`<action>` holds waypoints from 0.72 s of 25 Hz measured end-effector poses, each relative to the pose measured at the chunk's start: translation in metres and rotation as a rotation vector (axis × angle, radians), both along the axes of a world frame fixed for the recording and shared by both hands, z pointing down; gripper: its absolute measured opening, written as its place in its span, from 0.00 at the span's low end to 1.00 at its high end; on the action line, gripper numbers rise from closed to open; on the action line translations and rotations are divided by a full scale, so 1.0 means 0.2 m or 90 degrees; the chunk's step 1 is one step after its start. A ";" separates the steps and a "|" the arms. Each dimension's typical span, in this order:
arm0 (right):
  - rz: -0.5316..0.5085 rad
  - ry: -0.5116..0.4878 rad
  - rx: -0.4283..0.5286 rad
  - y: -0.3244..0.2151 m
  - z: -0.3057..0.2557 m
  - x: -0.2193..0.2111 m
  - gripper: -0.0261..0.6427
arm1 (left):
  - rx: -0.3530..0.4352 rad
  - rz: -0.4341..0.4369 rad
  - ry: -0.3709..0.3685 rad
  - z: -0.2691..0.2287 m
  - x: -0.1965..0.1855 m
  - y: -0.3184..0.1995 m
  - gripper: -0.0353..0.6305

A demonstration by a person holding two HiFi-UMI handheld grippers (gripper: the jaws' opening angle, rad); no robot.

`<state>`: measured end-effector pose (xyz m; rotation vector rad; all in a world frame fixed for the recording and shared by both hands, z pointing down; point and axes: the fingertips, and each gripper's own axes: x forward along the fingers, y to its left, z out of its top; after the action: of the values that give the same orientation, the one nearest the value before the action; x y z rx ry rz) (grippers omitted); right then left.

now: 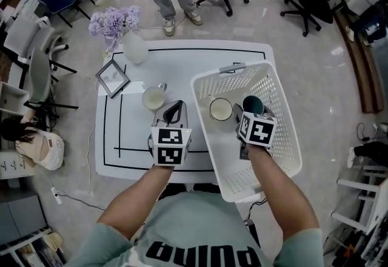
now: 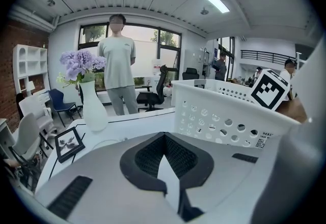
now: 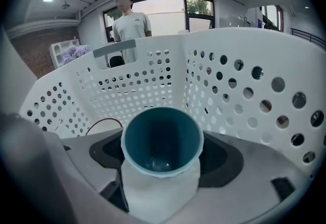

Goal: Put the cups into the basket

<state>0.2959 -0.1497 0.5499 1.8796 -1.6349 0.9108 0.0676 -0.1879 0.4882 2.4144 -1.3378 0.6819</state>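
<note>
Teal cup clamped in the right claw, white basket wall just ahead.
Looks light, stiff, slick: hold across its body, gently. Left claw closed, empty.

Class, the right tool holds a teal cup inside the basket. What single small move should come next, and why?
Probably ease the teal cup down slightly and open the right tool to release it. The cup is clamped between the jaws and already inside the basket walls, beside a cream cup. Whether it touches the basket floor cannot be told.
</note>
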 end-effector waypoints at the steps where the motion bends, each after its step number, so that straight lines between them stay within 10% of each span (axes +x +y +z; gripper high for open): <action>1: 0.001 0.002 -0.003 0.01 0.00 0.00 0.63 | 0.001 0.000 0.001 0.00 0.00 0.00 0.06; 18: 0.002 0.000 -0.013 0.06 -0.03 0.01 0.63 | 0.017 0.009 0.015 -0.08 -0.04 0.03 0.06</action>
<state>0.2978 -0.1372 0.5439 1.8681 -1.6173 0.9258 0.0602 -0.1811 0.4725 2.4466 -1.3309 0.6419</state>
